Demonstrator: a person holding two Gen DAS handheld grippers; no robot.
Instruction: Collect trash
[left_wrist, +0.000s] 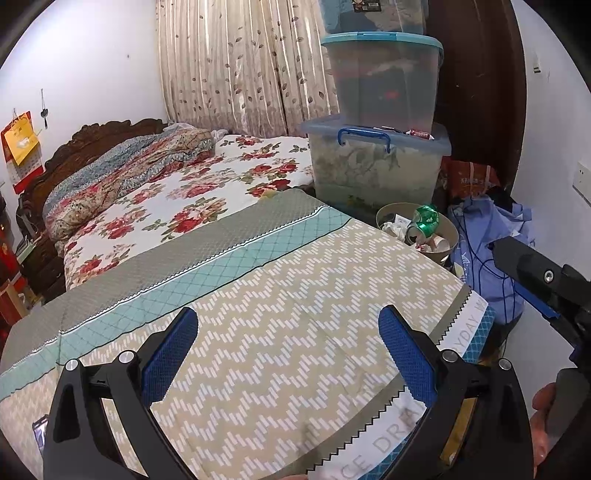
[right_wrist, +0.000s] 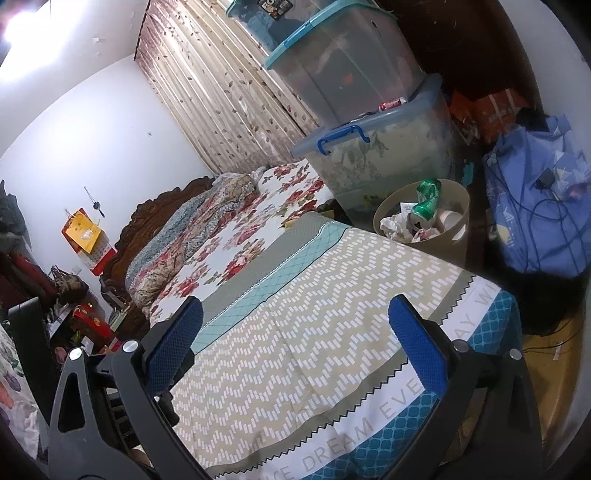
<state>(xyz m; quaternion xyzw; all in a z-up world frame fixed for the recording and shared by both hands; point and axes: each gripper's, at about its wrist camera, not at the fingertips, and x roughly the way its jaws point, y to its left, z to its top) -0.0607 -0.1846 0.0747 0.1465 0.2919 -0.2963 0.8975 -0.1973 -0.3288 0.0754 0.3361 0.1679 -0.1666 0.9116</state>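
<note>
Both grippers hang over the patterned cloth (left_wrist: 280, 295) with nothing between their fingers: the left gripper (left_wrist: 288, 350) spread wide, the right gripper (right_wrist: 295, 339) spread wide too. Past the cloth's far right corner stands a bin (right_wrist: 456, 236) holding a crushed green can (right_wrist: 424, 205), crumpled paper (right_wrist: 395, 225) and a paper cup (right_wrist: 448, 218).

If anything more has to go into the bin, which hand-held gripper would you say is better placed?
Probably the right hand-held gripper: open, empty, and in the left view it sits nearer the bin.
</note>
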